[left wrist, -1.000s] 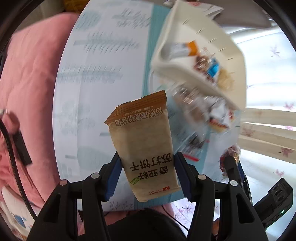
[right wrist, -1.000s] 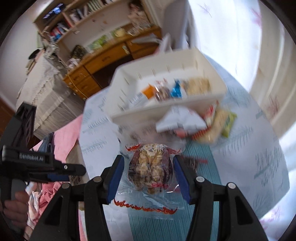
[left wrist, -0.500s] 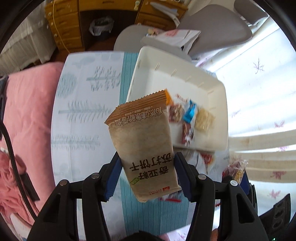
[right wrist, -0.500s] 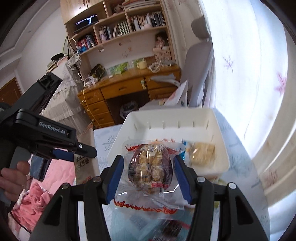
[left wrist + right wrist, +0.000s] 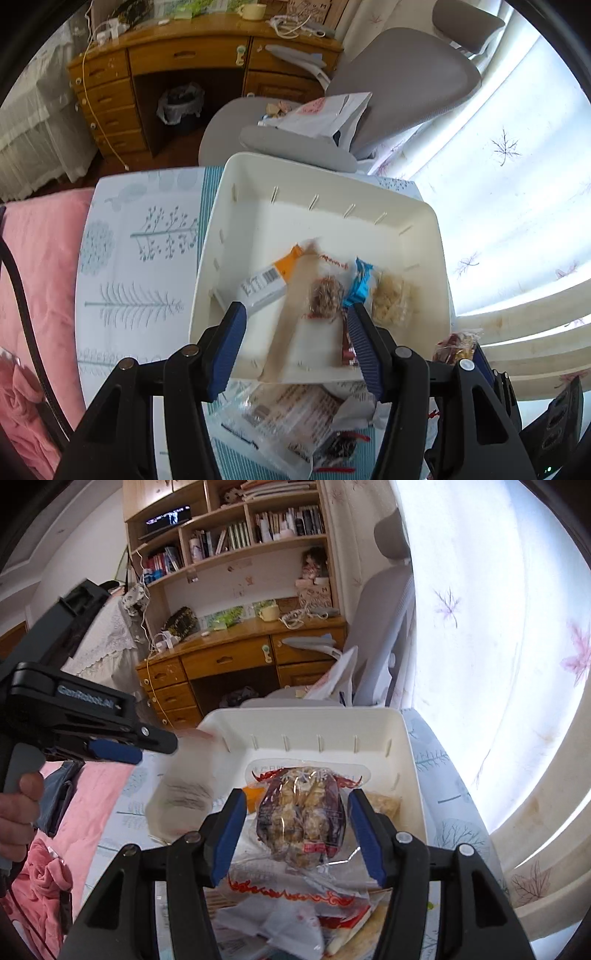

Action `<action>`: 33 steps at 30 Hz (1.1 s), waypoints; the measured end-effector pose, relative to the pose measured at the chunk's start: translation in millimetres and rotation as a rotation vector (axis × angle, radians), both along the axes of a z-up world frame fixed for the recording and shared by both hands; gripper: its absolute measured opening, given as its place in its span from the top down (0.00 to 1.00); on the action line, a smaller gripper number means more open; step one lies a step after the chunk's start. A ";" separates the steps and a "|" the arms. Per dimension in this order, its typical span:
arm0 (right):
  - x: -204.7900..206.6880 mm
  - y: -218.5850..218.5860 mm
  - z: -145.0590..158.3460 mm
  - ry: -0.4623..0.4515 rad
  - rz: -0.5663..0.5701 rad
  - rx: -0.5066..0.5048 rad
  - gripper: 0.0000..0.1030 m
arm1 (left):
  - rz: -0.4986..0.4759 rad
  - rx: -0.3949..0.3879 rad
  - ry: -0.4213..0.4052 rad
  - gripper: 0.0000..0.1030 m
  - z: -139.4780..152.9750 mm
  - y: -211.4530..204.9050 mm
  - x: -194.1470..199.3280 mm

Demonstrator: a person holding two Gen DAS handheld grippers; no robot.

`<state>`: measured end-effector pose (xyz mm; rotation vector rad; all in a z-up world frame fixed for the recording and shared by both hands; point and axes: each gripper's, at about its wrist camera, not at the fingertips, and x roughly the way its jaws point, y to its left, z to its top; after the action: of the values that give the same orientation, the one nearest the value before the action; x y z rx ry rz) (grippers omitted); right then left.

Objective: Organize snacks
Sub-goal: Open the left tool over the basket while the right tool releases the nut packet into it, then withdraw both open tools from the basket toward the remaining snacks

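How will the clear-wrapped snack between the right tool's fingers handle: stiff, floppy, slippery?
The clear-wrapped snack probably crinkles and flops at its loose film edges. The glossy film looks slippery, so it may slide. The lumpy pieces inside seem brittle; the right tool could crush them.

Tree-print table (image 5: pixel 140 258) bears white bin (image 5: pixel 236 192), snack packets (image 5: pixel 280 424).

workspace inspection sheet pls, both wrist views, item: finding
surface: white tree-print tablecloth, mostly bare on the left
job's things: white plastic bin holds several wrapped snacks; blurred brown paper packet over it
clutter: loose pile of wrapped snacks in front of the bin
grippers: left gripper open above the bin; right gripper shut on clear-wrapped brown snack
cables: black cable at left; pale cord down the desk
surroundings: wooden desk, grey chair, pink bedding
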<state>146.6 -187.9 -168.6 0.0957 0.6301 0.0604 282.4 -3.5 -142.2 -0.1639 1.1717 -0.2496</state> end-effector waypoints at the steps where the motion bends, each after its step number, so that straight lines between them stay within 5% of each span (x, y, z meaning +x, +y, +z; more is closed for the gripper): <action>1: 3.6 -3.6 -3.4 0.012 -0.010 0.002 0.42 | 0.000 0.000 -0.008 0.39 -0.9 -2.0 1.1; 2: 5.5 -6.0 -5.4 0.020 -0.020 0.006 0.38 | 0.002 -0.003 -0.011 0.29 -1.7 -2.9 1.6; 5: 11.2 -11.9 -10.3 0.045 -0.031 0.030 0.24 | 0.014 -0.001 -0.004 0.28 -4.8 -3.6 2.0; 16: -8.8 -18.1 -8.8 0.077 -0.090 0.142 0.23 | 0.003 0.007 0.006 0.25 4.5 13.3 -23.6; 33: -104.1 2.8 -14.4 0.102 -0.261 0.264 0.23 | -0.154 0.045 0.035 0.21 18.4 41.4 -99.9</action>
<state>42.5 -185.1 -183.1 0.4374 0.7046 -0.1150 182.5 37.9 -123.8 -0.0385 1.2249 -0.3573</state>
